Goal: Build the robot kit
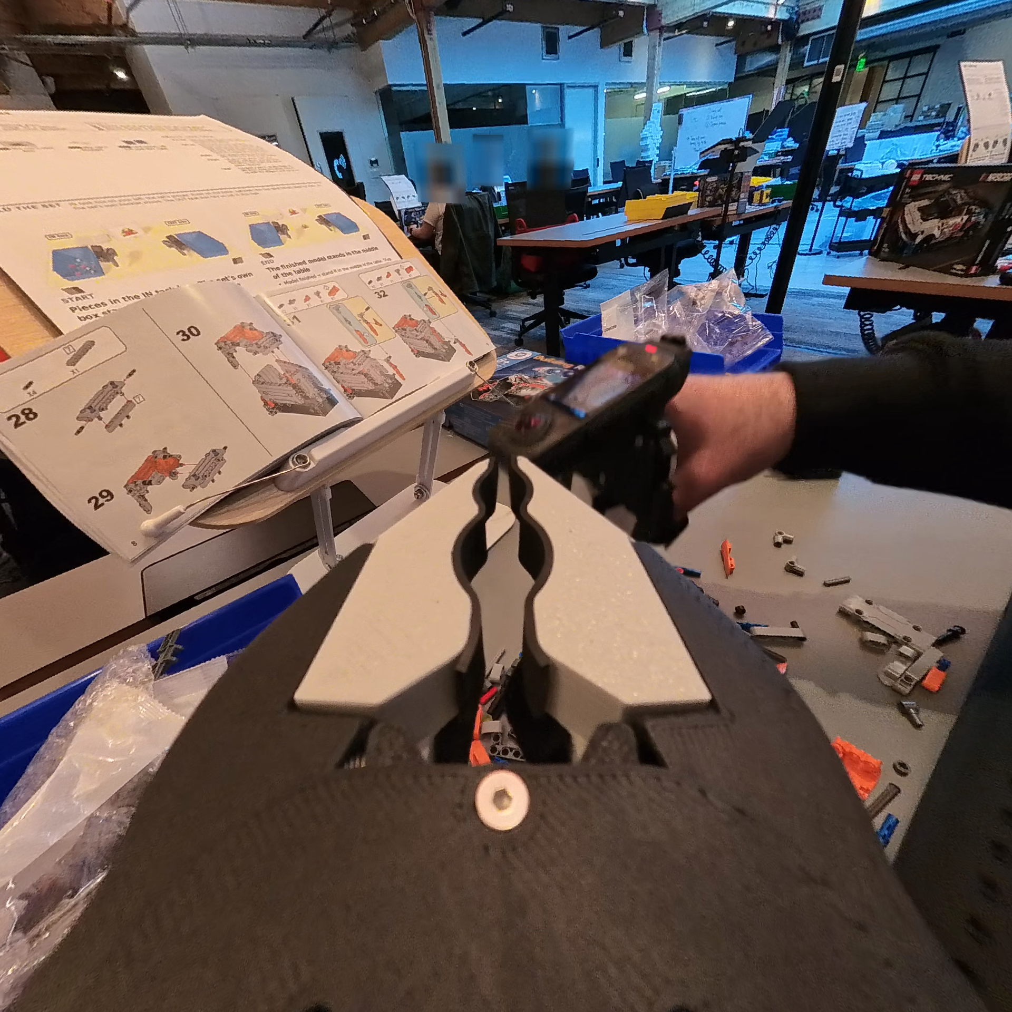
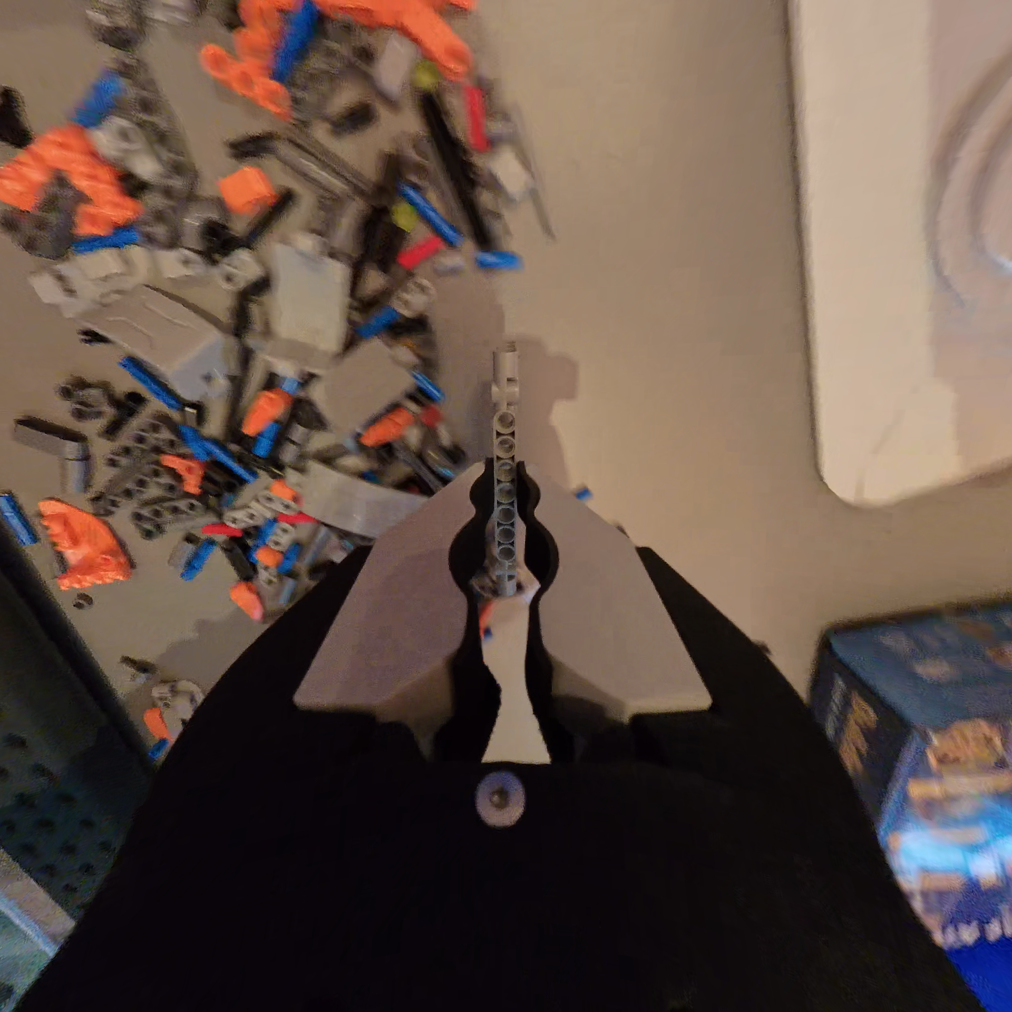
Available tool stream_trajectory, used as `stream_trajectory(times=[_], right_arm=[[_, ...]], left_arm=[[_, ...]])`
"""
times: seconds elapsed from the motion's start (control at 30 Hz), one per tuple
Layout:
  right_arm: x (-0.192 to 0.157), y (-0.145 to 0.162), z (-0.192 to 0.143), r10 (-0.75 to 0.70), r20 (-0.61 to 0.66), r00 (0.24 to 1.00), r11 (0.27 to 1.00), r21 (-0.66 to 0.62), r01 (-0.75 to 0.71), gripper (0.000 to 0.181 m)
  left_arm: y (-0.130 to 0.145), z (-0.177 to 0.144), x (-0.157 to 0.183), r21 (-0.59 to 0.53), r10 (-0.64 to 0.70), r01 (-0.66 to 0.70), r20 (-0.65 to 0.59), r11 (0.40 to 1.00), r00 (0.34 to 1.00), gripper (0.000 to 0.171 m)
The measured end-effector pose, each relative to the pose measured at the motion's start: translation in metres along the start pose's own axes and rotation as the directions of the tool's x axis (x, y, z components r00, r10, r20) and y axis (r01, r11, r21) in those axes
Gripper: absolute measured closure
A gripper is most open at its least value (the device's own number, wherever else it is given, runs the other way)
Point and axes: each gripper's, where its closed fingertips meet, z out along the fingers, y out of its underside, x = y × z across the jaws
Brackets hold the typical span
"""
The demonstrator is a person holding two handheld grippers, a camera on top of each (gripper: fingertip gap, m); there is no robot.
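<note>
In the right wrist view my right gripper (image 2: 505, 472) is shut on a thin grey beam with holes (image 2: 504, 438). The beam sticks out past the tips and carries a small grey connector (image 2: 504, 366) at its far end. It hangs above the beige table, just right of a pile of orange, blue, grey and black building pieces (image 2: 219, 328). In the left wrist view my left gripper (image 1: 505, 468) is raised, its jaws nearly touching with nothing between them. The right gripper's body (image 1: 597, 405) is just beyond it, held by a hand (image 1: 728, 438).
An open instruction booklet (image 1: 180, 394) rests on a tilted stand at left. Blue bins (image 1: 766, 350) with plastic bags (image 1: 82, 766) stand behind and at lower left. Loose pieces (image 1: 887, 646) lie at right. A blue box (image 2: 920, 766) and a white base (image 2: 903, 219) flank the right gripper.
</note>
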Motion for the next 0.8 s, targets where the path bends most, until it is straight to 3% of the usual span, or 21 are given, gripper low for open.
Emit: stream_trajectory(times=[0.17,0.3,0.43,0.7,0.8], right_arm=[[0.083,0.065,-0.017,0.2,-0.192,0.961,0.976,-0.05,-0.213,0.176],[0.109,0.101,0.006,0.249,-0.213,0.945,0.952,-0.123,-0.279,0.176],[0.098,0.096,0.018,0.238,-0.171,0.956,0.956,-0.133,-0.262,0.176],[0.009,0.062,0.019,0.09,0.008,0.996,0.985,-0.147,-0.088,0.176],[0.015,0.057,0.011,0.134,-0.005,0.991,0.987,-0.087,-0.134,0.176]], left_arm=[[0.001,0.003,0.002,-0.007,0.001,-0.001,-0.006,1.0,1.0,0.17],[0.003,0.005,0.002,-0.014,0.004,-0.004,-0.006,1.0,1.0,0.17],[0.006,0.006,0.001,-0.021,-0.004,0.004,-0.013,1.0,1.0,0.17],[0.003,0.005,0.007,-0.014,0.008,-0.009,-0.025,1.0,1.0,0.17],[0.002,0.004,0.008,-0.009,0.007,-0.007,-0.027,1.0,1.0,0.17]])
